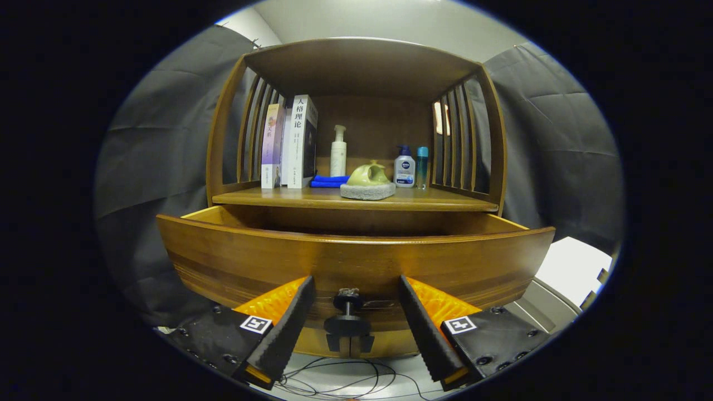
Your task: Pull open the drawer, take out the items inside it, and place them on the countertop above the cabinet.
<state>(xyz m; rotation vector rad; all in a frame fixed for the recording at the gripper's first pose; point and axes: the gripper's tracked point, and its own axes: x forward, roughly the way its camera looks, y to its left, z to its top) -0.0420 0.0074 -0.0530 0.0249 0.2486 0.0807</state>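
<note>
Spread wide, the gripper (352, 298) flanks the drawer knob (347, 320) without touching it. Beyond it, the wooden drawer (356, 259) stands pulled open beneath the countertop (356, 199), where books (289, 142), bottles (404, 166) and a green teapot (368, 174) sit.

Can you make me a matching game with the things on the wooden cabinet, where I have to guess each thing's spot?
Things:
1. books
2. blue cloth
3. teapot
4. drawer knob

Places:
A. on the grey stone slab
B. between the open gripper fingers
C. upright at the shelf's left end
D. flat in front of the white pump bottle

Pairs: 1-C, 2-D, 3-A, 4-B
</note>
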